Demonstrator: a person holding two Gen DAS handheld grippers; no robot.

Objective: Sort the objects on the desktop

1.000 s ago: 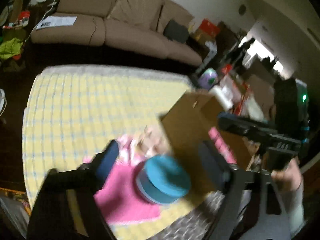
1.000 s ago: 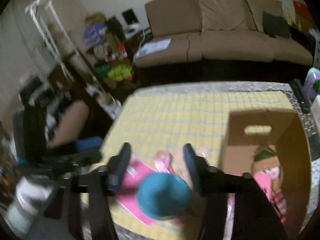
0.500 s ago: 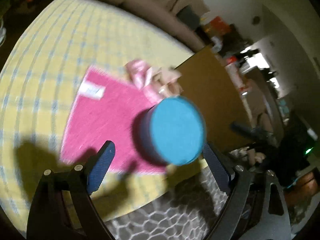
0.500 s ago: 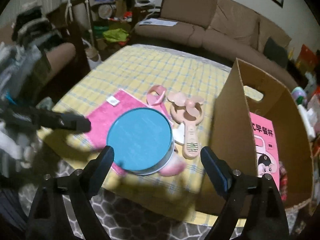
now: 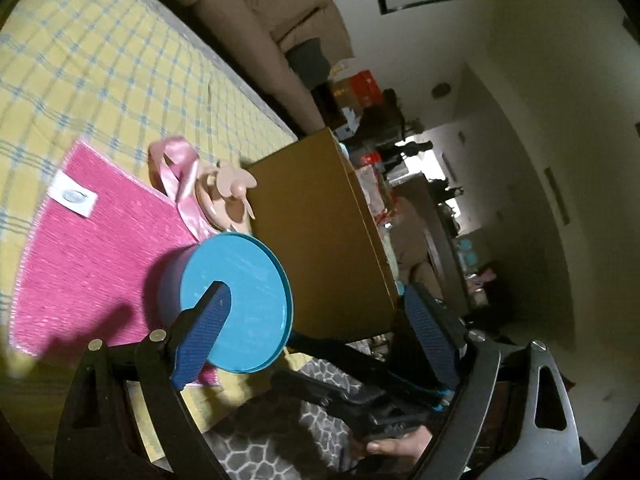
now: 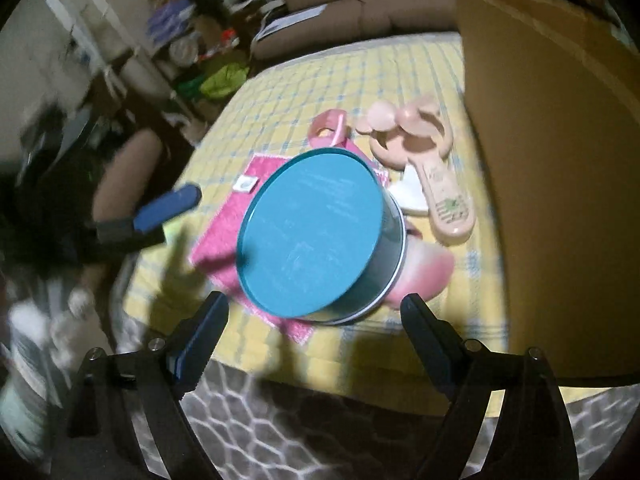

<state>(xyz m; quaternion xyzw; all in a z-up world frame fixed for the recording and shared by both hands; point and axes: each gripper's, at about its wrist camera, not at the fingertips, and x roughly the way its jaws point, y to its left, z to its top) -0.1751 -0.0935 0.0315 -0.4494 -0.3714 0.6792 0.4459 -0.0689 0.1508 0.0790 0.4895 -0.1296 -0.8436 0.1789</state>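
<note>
Each tool is a black frame with triangular cut-outs and small silver screws at the finger joints. The left tool (image 5: 316, 320) and the right tool (image 6: 314, 322) carry ribbed blue pads (image 5: 202, 338) on black fingers. Bare skin of the person's hand (image 5: 394, 446) grips a black handle.

matt cardboard box (image 5: 320, 236); glossy teal tin (image 6: 312, 232); coarse pink cloth (image 5: 92, 248).
</note>
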